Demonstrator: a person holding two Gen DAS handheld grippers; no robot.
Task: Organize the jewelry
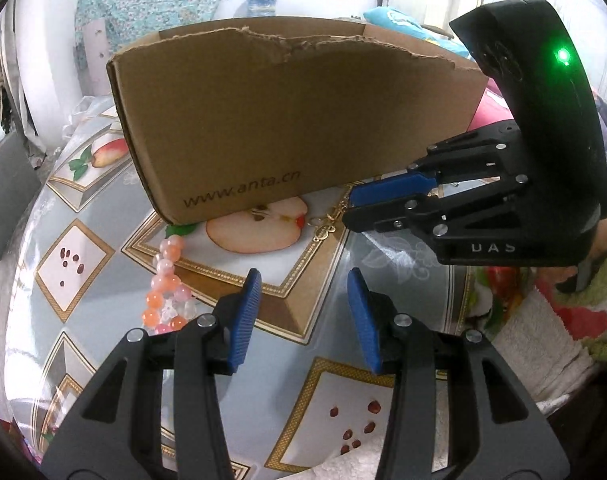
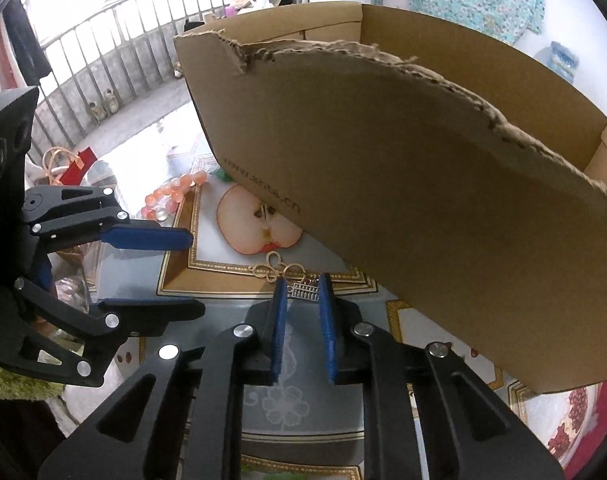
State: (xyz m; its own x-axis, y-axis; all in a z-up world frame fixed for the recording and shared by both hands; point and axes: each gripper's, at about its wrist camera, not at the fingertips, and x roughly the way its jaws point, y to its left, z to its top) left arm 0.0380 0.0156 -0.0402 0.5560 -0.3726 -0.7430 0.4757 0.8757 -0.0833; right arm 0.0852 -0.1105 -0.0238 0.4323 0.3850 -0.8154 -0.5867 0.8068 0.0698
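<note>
Right wrist view shows the largest item first: a cardboard box (image 2: 423,208) with a torn top edge, standing on the worktop (image 2: 287,400), which carries a patterned cover printed with fruit. Just in front of the box's near lower edge lies a gold chain (image 2: 281,270) with looped links and a small silver charm (image 2: 303,291). The chain's long axis runs roughly crosswise to the fingers of the right hand-held gripper (image 2: 301,292), parallel to the box wall. The right hand-held gripper is partly spread, with the charm end of the chain lying between its two blue pads (image 2: 280,320); whether the pads touch the metal cannot be told, and no pinch is evident. The left hand-held gripper (image 2: 191,276) is widely spread and holds nothing, positioned to the left of the chain and apart from it. In the left wrist view, the left hand-held gripper (image 1: 303,284) points toward the box (image 1: 287,120), with the chain (image 1: 329,220) ahead and slightly right of it, at the tips of the right hand-held gripper (image 1: 349,206). A pink bead bracelet (image 1: 165,284) lies on the worktop to the left, near the box corner. Judgement: the right hand-held gripper is the nearer one and is placed for the pickup; a closing motion across the chain's short dimension appears to be the next requirement.
</note>
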